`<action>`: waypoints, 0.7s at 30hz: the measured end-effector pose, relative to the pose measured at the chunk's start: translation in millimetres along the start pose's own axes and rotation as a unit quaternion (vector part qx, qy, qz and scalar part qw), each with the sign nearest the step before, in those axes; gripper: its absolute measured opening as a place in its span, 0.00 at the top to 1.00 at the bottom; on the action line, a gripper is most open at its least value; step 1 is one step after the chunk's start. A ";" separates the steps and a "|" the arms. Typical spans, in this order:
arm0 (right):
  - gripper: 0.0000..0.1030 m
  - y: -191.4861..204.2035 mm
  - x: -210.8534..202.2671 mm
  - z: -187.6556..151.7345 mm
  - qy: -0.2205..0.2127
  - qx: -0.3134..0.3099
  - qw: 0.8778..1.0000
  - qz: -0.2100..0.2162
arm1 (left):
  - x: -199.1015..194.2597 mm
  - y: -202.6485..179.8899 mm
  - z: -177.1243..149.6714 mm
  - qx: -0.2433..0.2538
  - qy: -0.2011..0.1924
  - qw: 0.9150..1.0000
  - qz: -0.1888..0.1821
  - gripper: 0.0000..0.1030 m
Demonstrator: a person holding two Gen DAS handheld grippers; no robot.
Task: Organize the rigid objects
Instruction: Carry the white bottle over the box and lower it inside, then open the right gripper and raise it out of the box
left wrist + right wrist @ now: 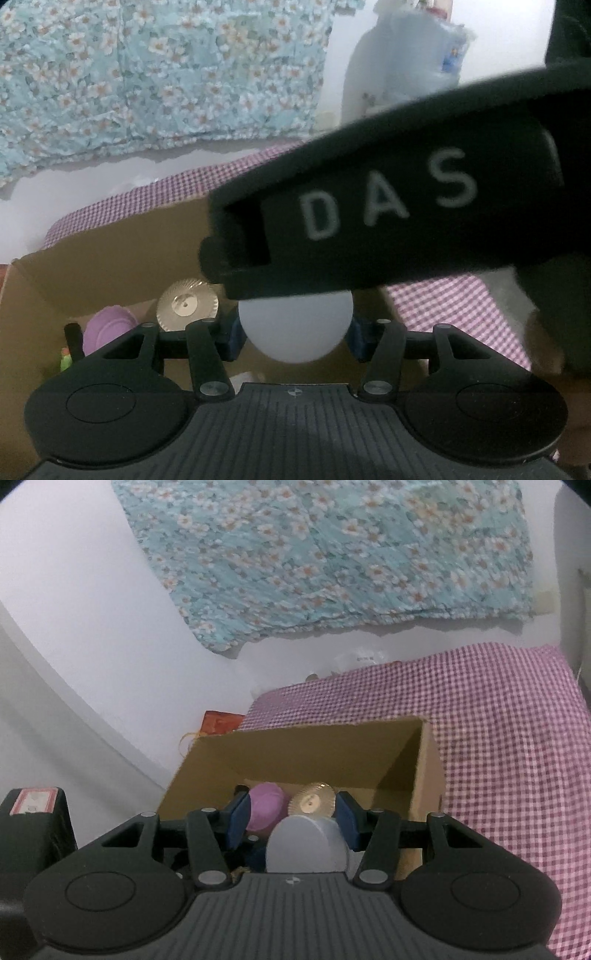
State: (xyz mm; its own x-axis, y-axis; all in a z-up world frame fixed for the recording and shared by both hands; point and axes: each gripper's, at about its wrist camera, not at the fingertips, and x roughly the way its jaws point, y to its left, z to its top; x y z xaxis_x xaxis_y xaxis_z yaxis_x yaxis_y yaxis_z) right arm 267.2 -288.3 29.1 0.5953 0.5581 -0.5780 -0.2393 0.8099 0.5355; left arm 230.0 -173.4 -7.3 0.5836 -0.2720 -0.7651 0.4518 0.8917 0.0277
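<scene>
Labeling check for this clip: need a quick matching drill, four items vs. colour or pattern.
Column 1:
1. round jar
2. ribbed disc
3. box
4. tablecloth

Column 2:
a. brown cardboard
b. pink checks
c. white
d. gold

Pairs: 1-c, 2-d, 3-a, 4-b

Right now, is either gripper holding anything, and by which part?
The left gripper grips a white round container across its sides, above the cardboard box. The right gripper brackets that container; contact cannot be told.
</scene>
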 end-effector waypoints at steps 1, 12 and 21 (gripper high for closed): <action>0.48 -3.7 1.5 -1.2 0.002 0.004 1.000 -0.001 | 2.7 -0.2 0.2 0.002 0.006 1.000 0.004 0.49; 0.48 -23.7 1.2 -7.8 0.004 0.020 1.000 -0.011 | 12.9 -10.0 1.0 0.004 0.030 1.000 0.008 0.48; 0.47 -28.1 -9.5 -6.1 -0.016 0.034 0.999 -0.009 | 10.7 -6.8 -1.2 -0.002 0.035 0.999 0.020 0.30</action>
State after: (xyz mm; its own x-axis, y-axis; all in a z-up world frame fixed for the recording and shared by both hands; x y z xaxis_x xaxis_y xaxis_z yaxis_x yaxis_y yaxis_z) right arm 263.6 -315.2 15.8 0.6237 0.5369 -0.5681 -0.1771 0.8049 0.5663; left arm 232.4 -181.9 -16.5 0.5519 -0.2108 -0.8068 0.4261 0.9029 0.0556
